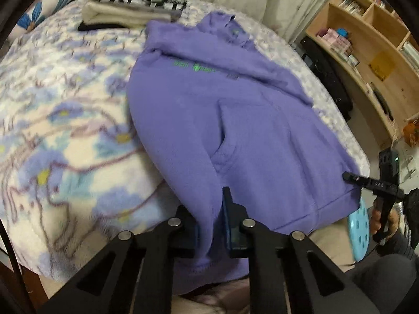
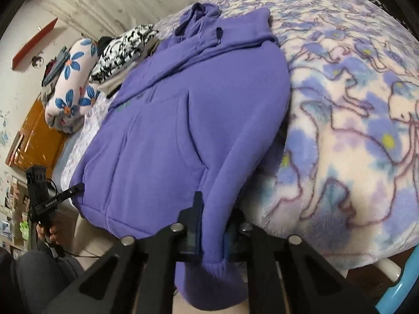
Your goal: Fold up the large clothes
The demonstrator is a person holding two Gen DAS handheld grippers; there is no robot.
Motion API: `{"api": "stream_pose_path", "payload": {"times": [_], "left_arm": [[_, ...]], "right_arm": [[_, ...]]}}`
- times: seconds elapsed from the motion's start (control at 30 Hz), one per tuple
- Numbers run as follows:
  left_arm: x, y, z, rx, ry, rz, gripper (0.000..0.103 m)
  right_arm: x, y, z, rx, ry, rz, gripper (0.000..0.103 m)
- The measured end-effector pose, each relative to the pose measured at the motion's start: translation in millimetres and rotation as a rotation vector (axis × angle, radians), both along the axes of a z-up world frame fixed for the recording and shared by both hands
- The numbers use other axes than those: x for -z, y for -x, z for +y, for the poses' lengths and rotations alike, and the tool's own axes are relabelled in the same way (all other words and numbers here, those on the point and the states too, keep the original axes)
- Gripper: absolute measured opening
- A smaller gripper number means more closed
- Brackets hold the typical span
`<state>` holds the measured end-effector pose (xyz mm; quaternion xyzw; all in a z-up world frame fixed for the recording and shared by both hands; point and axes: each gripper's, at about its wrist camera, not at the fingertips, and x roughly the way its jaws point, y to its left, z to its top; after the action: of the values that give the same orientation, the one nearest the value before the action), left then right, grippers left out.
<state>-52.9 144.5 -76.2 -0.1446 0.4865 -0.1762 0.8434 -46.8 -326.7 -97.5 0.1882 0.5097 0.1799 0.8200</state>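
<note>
Bedroom clutter rings the work: a floral fleece blanket [image 1: 65, 120] covers the bed, a wooden bookshelf [image 1: 371, 39] stands past its far side, and a stack of folded clothes [image 1: 131, 5] sits toward the bed's head.

Starting at the left gripper [image 1: 210, 225], its two blue pads are narrowed onto a hanging fold of the purple hoodie [image 1: 235, 110], apparently the hem corner or a sleeve that drapes over the bed's near edge. The right gripper [image 2: 212, 238] is likewise clamped on a thick roll of the same fabric, with a cuffed end dangling below the jaws. Each gripper's tip also shows in the other's view, beside the opposite hem corner [image 1: 351, 176].

Outward from the grips, the hoodie lies front up across the bed, pocket facing up and hood [image 2: 199, 18] pointing to the far edge, with its lower hem spilling off the near edge.

Risks, as I judge them: both holds look like bunched fabric rather than a clean single edge, so a lift could pull extra layers and give a lopsided fold. The fleece blanket may cling and drag along with the garment. Heavy cloth hanging off the near edge could slide the whole hoodie down if either grip slackens. A far swing might also knock the folded stack.
</note>
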Motion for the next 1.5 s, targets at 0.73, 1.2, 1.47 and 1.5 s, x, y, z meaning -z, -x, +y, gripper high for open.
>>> {"api": "stream_pose_path", "payload": {"times": [0.73,1.2,1.47,1.5], "left_arm": [[-109,64,13,-0.046,0.103,-0.073,0.009],[-95,-11,26,-0.141,0.158,-0.111,0.010],[-88,-102,34,-0.179,0.149,-0.128,0.011],[-87,-118,35,-0.191,0.149,-0.125,0.012]], "right_arm": [[-110,62,17,-0.124,-0.052,-0.142,0.007],[-92,-14,-5,0.036,-0.281,-0.137,0.007],[-87,-105,-9,0.166,-0.335,-0.162,0.010],[-84,-116,-9,0.183,-0.331,-0.156,0.011]]}}
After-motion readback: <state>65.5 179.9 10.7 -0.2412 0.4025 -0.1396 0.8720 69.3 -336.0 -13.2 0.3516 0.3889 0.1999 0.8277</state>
